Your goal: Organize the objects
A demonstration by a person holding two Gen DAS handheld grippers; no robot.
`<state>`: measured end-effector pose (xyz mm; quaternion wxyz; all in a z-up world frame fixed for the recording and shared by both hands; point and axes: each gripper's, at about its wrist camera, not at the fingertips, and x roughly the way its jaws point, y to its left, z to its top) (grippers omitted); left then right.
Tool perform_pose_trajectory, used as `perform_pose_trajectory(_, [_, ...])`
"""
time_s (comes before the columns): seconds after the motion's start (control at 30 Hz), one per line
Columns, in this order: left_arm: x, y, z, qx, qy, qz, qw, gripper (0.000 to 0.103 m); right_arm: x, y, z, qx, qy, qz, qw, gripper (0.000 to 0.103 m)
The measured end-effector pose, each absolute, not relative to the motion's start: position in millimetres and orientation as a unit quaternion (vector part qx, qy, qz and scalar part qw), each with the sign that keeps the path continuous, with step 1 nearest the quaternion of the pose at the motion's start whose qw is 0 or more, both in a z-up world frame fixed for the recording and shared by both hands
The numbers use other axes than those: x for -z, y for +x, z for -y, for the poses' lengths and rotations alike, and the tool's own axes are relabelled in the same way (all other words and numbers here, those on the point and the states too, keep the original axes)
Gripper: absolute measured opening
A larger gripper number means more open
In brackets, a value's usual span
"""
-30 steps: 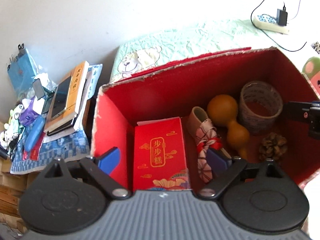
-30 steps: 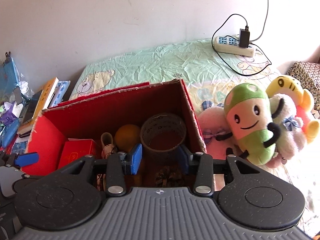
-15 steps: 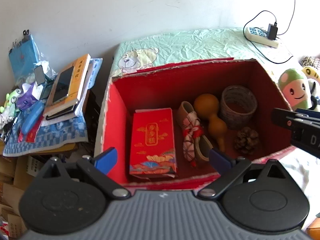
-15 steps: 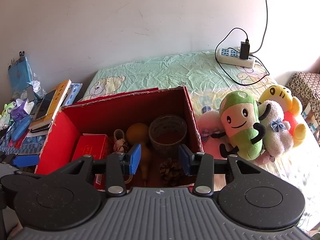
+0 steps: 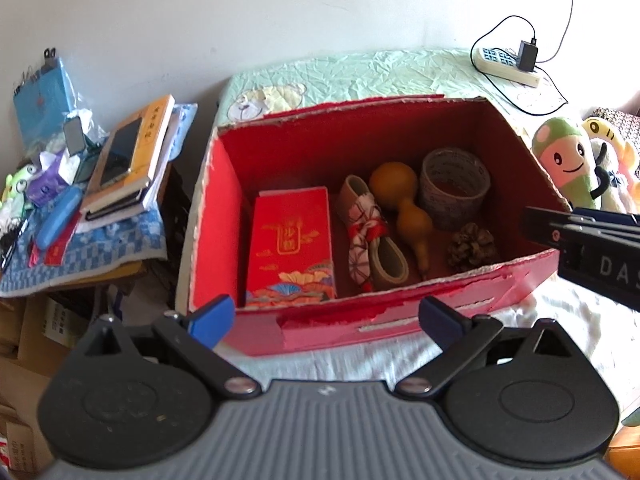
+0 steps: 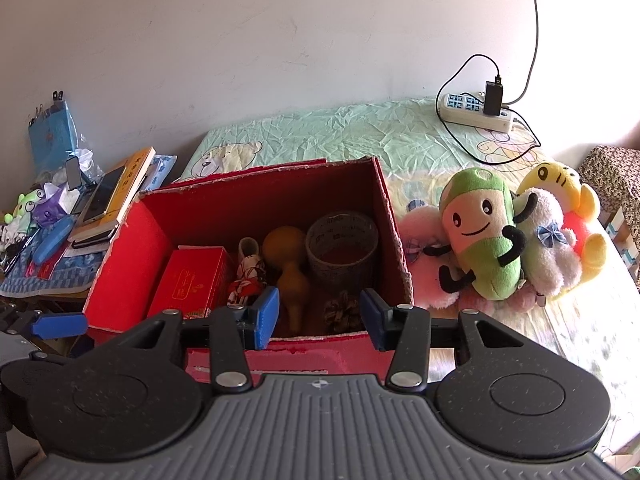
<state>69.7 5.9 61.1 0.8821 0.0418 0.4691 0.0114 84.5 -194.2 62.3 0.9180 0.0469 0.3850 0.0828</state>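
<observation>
The red box (image 5: 352, 320) sits on the bed (image 6: 360, 132), near its left edge, holding a red packet (image 5: 290, 248), shoe (image 5: 370, 236), gourd (image 5: 404, 208), cup (image 5: 454, 188) and pinecone (image 5: 472, 246). Left gripper (image 5: 326, 320) and right gripper (image 6: 318, 314) hover before the box's near wall, jaws released and empty. Plush toys (image 6: 500, 236) lie right of the box.

The left hand-held gripper (image 5: 326, 318) is spread wide and empty; the right hand-held gripper (image 6: 319, 316) gapes narrower, empty.

The box (image 5: 224, 216) is red inside; the packet (image 5: 292, 248) in it is red with gold print. The gourd (image 5: 404, 204) is orange-brown. The plush toy (image 6: 480, 240) is green and cream.
</observation>
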Motion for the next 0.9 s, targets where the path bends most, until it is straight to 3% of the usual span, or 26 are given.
perform_pose_trajectory(0.9, [-24.6,69.0,-12.0,-0.021,0.032,-0.553,0.832,0.098,-40.2,68.5,186.1,-0.091,0.042,-0.448,0.888,0.049])
